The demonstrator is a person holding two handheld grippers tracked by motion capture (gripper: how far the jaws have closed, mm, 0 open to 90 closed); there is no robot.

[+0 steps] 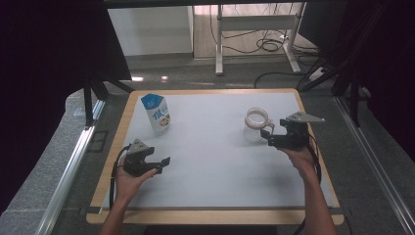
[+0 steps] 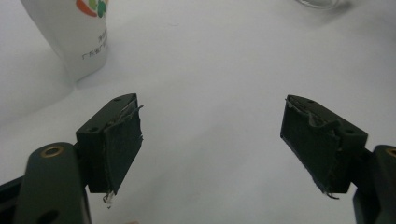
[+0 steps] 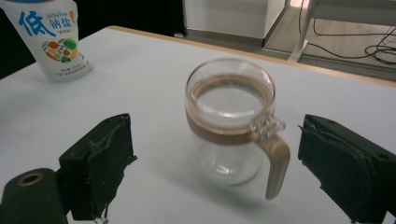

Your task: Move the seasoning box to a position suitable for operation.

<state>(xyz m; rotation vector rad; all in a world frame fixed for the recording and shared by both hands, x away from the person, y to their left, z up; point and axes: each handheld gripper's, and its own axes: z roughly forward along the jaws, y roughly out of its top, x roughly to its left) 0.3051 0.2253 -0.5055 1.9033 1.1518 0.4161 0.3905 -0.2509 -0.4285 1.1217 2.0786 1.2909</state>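
— Grippers: two. State?
— Right gripper: black padded jaws spread wide, nothing between the pads. Left gripper: likewise spread, empty.
— Items?
— One glass mug, round, clear, tan band and handle; upright mid-right on the white table, handle toward right gripper. One carton, upright.

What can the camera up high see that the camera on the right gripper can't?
The high view takes in both hands, the left gripper low over the table and the right gripper beside the glass mug. The right gripper view brings the mug close: a tan band round its rim, a tan handle, nothing inside, open jaws either side without touching. Both show the mug and the white carton with blue writing standing upright.
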